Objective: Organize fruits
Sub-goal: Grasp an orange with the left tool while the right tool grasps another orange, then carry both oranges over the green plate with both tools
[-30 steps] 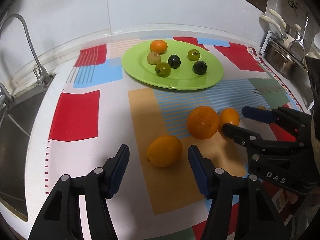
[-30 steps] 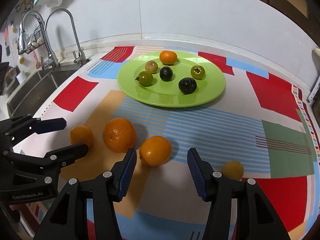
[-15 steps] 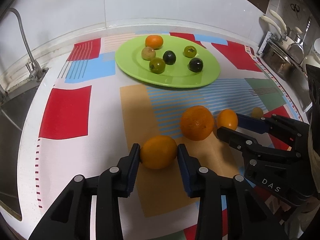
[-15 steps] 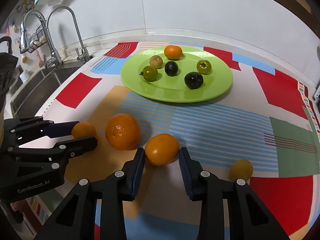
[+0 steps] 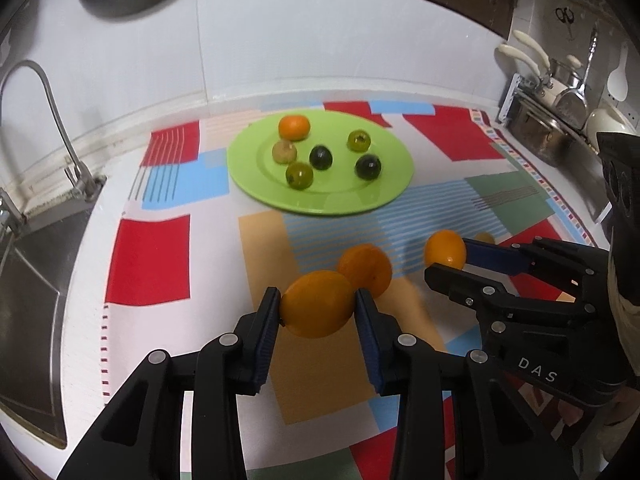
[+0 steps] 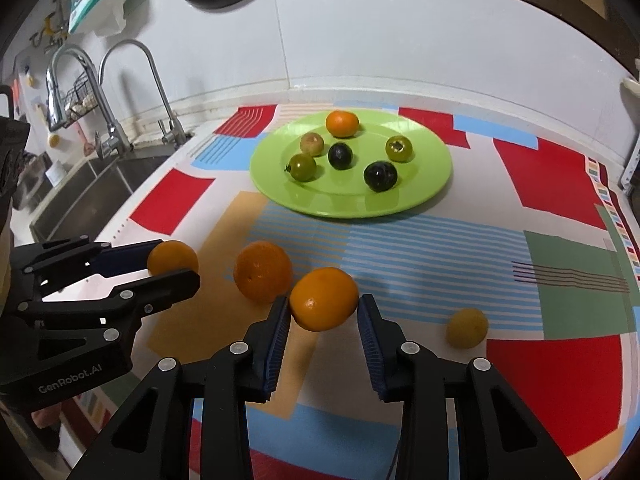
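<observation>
Oranges: one orange (image 5: 316, 305) is pinched between the pads of the left claw (image 5: 316, 312), and a second orange (image 6: 323, 298) is pinched in the right claw (image 6: 323, 312). A bigger orange (image 6: 262, 271) lies on the table (image 6: 440, 248) between both claws. Ahead of them, the green plate (image 6: 424, 192) carries six small fruits. A small yellow fruit (image 6: 467, 327) lies right of the right claw.

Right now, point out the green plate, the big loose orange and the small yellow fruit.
green plate (image 6: 424, 196): right wrist view, bare near rim.
big loose orange (image 6: 262, 271): right wrist view, centre of peel.
small yellow fruit (image 6: 467, 327): right wrist view, middle of fruit.
</observation>
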The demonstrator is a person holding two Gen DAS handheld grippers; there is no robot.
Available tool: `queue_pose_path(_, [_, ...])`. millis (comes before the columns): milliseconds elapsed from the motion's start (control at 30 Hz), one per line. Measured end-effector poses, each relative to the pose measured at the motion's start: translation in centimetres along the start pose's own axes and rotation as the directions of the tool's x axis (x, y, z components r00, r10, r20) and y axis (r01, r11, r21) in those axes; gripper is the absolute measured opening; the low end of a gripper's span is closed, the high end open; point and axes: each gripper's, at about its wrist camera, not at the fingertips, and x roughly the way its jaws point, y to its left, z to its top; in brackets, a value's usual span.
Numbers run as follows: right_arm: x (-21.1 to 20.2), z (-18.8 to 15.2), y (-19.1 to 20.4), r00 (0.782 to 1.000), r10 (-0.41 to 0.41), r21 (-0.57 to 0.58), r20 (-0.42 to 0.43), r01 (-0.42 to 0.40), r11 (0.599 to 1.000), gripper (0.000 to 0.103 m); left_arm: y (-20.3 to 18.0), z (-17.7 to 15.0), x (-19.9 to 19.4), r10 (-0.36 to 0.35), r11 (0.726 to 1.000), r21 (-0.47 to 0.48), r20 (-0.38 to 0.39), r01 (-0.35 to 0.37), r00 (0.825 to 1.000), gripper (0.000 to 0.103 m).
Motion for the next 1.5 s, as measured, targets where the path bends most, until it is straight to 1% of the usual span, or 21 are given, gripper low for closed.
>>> queue_pose_path(200, [-1.9,1.0,0.3,0.999,0.004,-0.001,0.049,-0.004,1.0,0.036,0.0,1.2,-1.6,-0.011,1.0,0.0,0.045,0.011,0.999,0.037])
queue_pose_path(367, [-3.3,2.3,0.3,0.995,0.003,-0.007,0.095,-0.003,1.0,0.036,-0.1,2.4,-2.6,-0.011,1.0,0.018,0.084,0.009,0.996,0.037])
queue_pose_path(567, [-4.6,3.7,0.3,0.989,-0.004,-0.009,0.145,0.005,1.0,0.036,-0.3,3.7,-3.5,-0.011,0.999,0.041,0.127,0.006,0.992,0.037])
queue_pose_path(867, [-5.5,5.4,0.0,0.981,-0.005,-0.008,0.195,0.007,1.0,0.036,-0.5,6.1,-4.3,-0.011,0.997,0.072,0.18,-0.002,0.984,0.037])
queue_pose_path(1133, [-5.9,7.4,-0.5,0.973,-0.001,-0.017,0.231,0.005,1.0,0.036,-0.4,8.4,-4.4,-0.015,0.997,0.08,0.216,-0.002,0.976,0.037])
queue_pose_path(1500, [-4.3,10.9,-1.8,0.971,-0.001,-0.022,0.239,0.006,1.0,0.036,0.4,11.9,-2.9,-0.012,0.995,0.095,0.232,-0.011,0.973,0.037])
